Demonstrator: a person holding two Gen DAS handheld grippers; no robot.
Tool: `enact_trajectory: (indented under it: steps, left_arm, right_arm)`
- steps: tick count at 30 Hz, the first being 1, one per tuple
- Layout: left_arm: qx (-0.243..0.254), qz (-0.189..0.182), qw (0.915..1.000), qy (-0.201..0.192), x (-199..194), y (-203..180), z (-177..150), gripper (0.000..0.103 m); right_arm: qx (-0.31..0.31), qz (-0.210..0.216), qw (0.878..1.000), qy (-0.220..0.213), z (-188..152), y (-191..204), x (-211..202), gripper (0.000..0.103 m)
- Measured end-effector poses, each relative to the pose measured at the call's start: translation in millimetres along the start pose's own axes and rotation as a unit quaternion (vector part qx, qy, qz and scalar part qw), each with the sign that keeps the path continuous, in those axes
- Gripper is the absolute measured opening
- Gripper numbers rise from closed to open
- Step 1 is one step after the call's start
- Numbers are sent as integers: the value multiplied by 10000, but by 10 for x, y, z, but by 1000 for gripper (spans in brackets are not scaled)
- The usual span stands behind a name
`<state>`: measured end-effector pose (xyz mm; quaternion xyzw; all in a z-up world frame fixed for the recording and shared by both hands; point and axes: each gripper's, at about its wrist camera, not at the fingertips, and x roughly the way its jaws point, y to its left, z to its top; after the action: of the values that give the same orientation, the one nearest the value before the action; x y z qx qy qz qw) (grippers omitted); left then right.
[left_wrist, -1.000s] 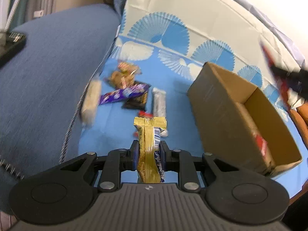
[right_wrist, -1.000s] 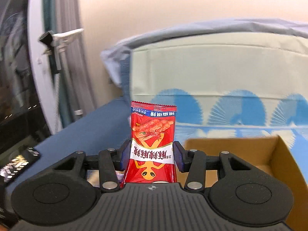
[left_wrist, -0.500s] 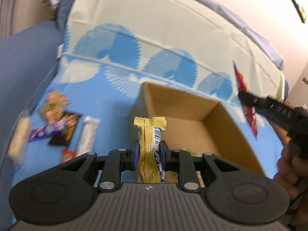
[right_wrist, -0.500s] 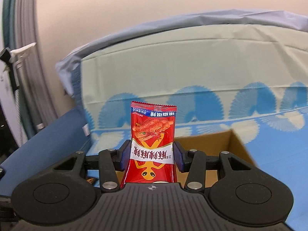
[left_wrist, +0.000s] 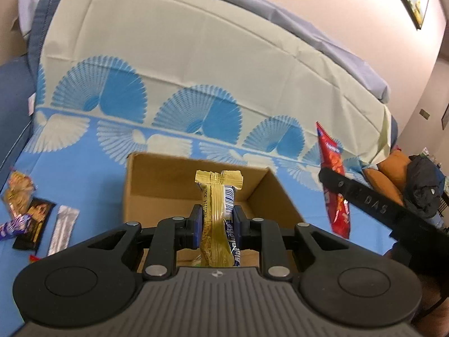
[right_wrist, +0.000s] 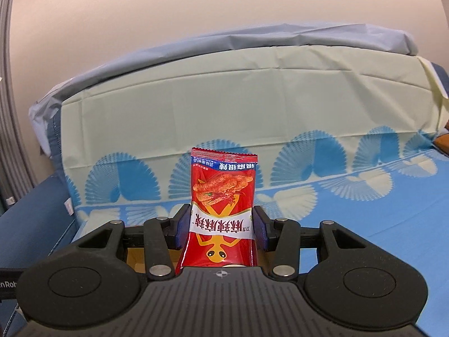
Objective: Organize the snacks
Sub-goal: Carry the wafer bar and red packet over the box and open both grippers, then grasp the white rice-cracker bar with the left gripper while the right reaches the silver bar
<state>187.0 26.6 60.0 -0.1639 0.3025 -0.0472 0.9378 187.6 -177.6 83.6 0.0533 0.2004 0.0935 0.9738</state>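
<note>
1. Currently the left gripper (left_wrist: 215, 221) is clamped on a gold-and-blue foil-wrapped snack bar (left_wrist: 217, 207), held upright with its crimped end uppermost, directly above the open brown cardboard box (left_wrist: 157, 185) that sits on the blue fan-patterned cloth (left_wrist: 84, 151).
2. Likewise the right gripper (right_wrist: 221, 226) is clamped on a red plastic snack packet (right_wrist: 223, 196) with printed lettering; the left wrist view shows that packet just beside the box's right wall, above the cloth.
3. Remaining loose wrapped snacks (left_wrist: 33, 219), among them a silver stick, a dark pack and a purple bar, lie on the cloth left of the box.
4. Judgement: the step in hand is delivery of both held snacks into the box.
5. Next move calls for lowering the bar inside the walls before parting the jaws, then bringing the packet over the rim; box contents are mostly hidden.
</note>
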Motion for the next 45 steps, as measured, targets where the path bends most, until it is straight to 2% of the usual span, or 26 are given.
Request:
enact_trajectory:
  steps: [13, 16, 17, 18, 29, 36, 39, 43, 45]
  left_arm:
    - [105, -171, 9997, -134, -20, -234, 133, 24]
    - [129, -160, 9998, -85, -22, -268, 140, 30]
    - [140, -125, 9998, -85, -22, -274, 140, 38]
    - [149, -82, 9998, -97, -23, -279, 138, 41]
    - [565, 150, 9975, -403, -276, -207, -77, 41]
    - [662, 378, 9964, -357, -753, 163, -399, 46]
    - [658, 643, 9947, -459, -1048, 409, -560, 46]
    - [412, 823, 9948, -431, -1408, 814, -786, 47]
    - [254, 796, 9960, -321, -1551, 1018, -904, 47]
  right_arm:
    - [116, 40, 9999, -120, 45, -14, -24, 49]
    - [162, 12, 9997, -159, 57, -27, -33, 51]
    - [172, 5, 9997, -172, 62, -32, -37, 56]
    - [198, -5, 9996, -180, 67, -38, -39, 62]
    - [320, 42, 9992, -224, 62, -2, -24, 67]
    - [404, 216, 9986, -250, 51, 158, -24, 67]
    - [405, 329, 9981, -315, 23, 280, -61, 67]
    - [189, 468, 9977, -449, -37, 518, -173, 67]
    - [59, 541, 9971, -534, -84, 642, -256, 67]
